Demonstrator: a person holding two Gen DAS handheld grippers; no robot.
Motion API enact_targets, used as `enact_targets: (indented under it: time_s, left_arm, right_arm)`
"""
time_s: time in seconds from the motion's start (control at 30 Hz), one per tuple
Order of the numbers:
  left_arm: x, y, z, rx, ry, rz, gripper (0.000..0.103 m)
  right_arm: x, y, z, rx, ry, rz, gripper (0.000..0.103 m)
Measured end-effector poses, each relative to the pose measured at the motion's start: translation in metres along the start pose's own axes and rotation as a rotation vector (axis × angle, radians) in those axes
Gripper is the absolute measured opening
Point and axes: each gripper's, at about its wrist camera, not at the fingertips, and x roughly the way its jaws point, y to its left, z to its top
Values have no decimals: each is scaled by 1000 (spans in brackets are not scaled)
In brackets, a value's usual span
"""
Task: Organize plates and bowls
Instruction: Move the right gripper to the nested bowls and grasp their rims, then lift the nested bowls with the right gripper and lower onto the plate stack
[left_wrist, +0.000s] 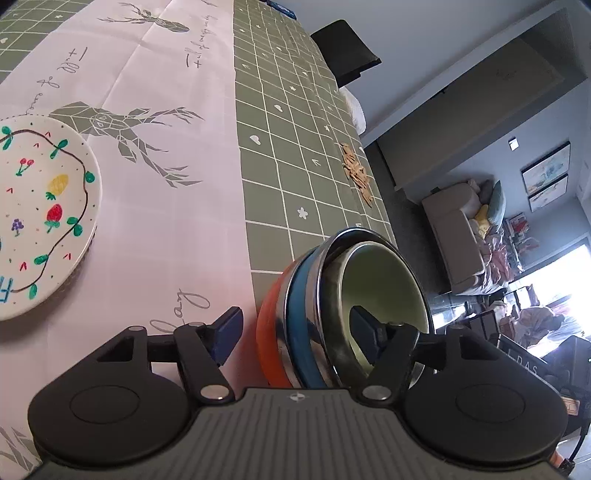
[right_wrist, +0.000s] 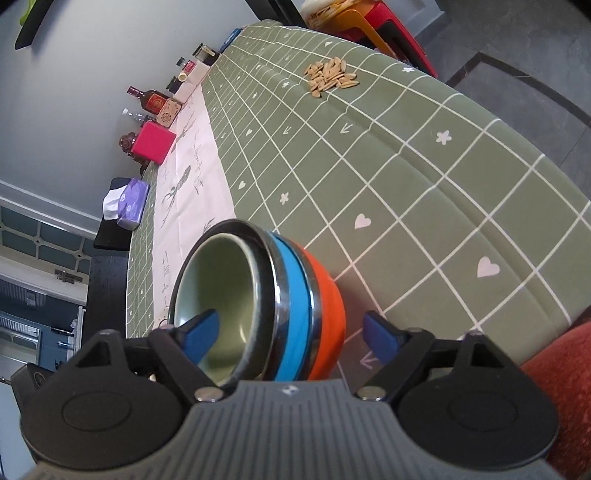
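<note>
A stack of nested bowls stands on the green checked tablecloth (right_wrist: 443, 192): an orange bowl (left_wrist: 269, 325) (right_wrist: 330, 295) outermost, a blue bowl (left_wrist: 299, 295) (right_wrist: 291, 295) in it, steel rims, and a green bowl (left_wrist: 376, 273) (right_wrist: 221, 273) innermost. My left gripper (left_wrist: 297, 330) straddles one side of the stack, one pad inside the green bowl, the other outside with a gap to the orange wall. My right gripper (right_wrist: 291, 332) straddles the opposite side the same way, its outer pad clear of the orange bowl. A painted fruit plate (left_wrist: 44, 206) lies on the pale runner, left of the stack.
A small heap of seeds (left_wrist: 356, 171) (right_wrist: 332, 77) lies near the table's edge beyond the bowls. At the far end by the wall stand a pink box (right_wrist: 153, 142), a bottle (right_wrist: 151, 99) and a tissue pack (right_wrist: 129, 203). A red cushion (right_wrist: 561, 369) sits beside the table.
</note>
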Motion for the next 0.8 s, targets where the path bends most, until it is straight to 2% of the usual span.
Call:
enact_targets:
  time_s: [0.07, 0.1, 0.13, 0.23, 0.53, 0.67, 0.8]
  left_arm:
    - [3, -4, 1, 19, 16, 18, 72]
    - [4, -6, 2, 30, 25, 27, 68]
    - [4, -8, 2, 37, 30, 30, 66]
    - [5, -14, 3, 64, 44, 40, 57]
    - [9, -34, 6, 152, 94, 141, 52]
    - [11, -41, 8, 187, 117, 176, 51]
    - [12, -43, 12, 193, 142, 197, 49]
  right_arm:
    - [1, 1, 0, -1, 11, -6, 74]
    - [2, 2, 1, -3, 17, -9, 72]
    - [3, 3, 0, -3, 22, -14, 64]
    - [3, 4, -1, -13, 22, -31, 60]
    - [2, 9, -1, -28, 20, -71, 54]
    - [3, 11, 1, -26, 35, -99, 48]
    - [5, 14, 5, -32, 63, -120, 46]
